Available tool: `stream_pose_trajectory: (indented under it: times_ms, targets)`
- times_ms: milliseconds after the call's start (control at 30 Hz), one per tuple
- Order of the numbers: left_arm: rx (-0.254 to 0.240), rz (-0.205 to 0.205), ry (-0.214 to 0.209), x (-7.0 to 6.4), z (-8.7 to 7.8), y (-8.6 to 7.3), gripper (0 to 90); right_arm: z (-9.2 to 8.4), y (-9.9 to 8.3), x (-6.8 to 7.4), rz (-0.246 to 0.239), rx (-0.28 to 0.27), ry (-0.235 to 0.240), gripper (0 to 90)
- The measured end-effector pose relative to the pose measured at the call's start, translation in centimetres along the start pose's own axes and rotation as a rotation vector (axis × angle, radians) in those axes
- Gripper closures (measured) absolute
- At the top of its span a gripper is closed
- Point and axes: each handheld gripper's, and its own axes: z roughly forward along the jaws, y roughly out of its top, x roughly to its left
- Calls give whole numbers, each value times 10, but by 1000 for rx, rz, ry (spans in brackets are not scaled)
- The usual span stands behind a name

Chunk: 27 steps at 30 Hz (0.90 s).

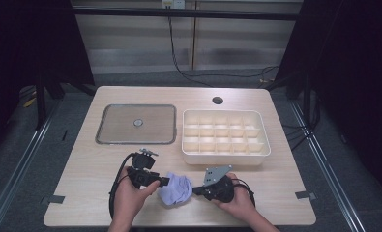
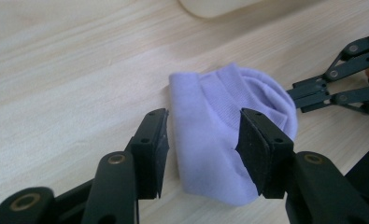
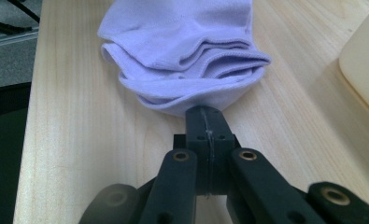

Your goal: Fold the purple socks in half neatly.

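lab rig | black frame [image 1: 179, 13] | dark curtains [image 1: 353, 72] | bare wooden table [image 1: 92, 164]

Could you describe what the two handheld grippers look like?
Both are black. The left gripper and right gripper have linkage jaws with brass-coloured pivot pins and flat black pads. Each carries a grey three-cornered plate on top and trails a black cable.

sock [image 2: 219, 140]: soft lilac knit cloth, matt, ribbed cuff
bench [image 1: 96, 164]: pale wood grain, smooth, matt
tongs [image 3: 205, 126]: black matt plastic, brass-look rivets
box [image 1: 225, 157]: cream plastic, smooth, slight sheen
lid [image 1: 135, 141]: clear plastic, glossy
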Motion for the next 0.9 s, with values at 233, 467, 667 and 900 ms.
stream_pose_trajectory:
  times_ms: [233, 467, 667, 900]
  targets:
    - [21, -35, -12, 8, 6, -6, 544, 0, 0, 0, -3, -1, -1, 900]
    - [34, -55, -20, 13, 12, -8, 548, 0, 0, 0, 1, 0, 0, 900]
    - [43, -82, -28, 16, 16, -11, 569, 0, 0, 0, -4, -3, -3, 900]
    - [37, -87, -48, 16, 17, -10, 588, 0, 0, 0, -3, -3, -4, 900]
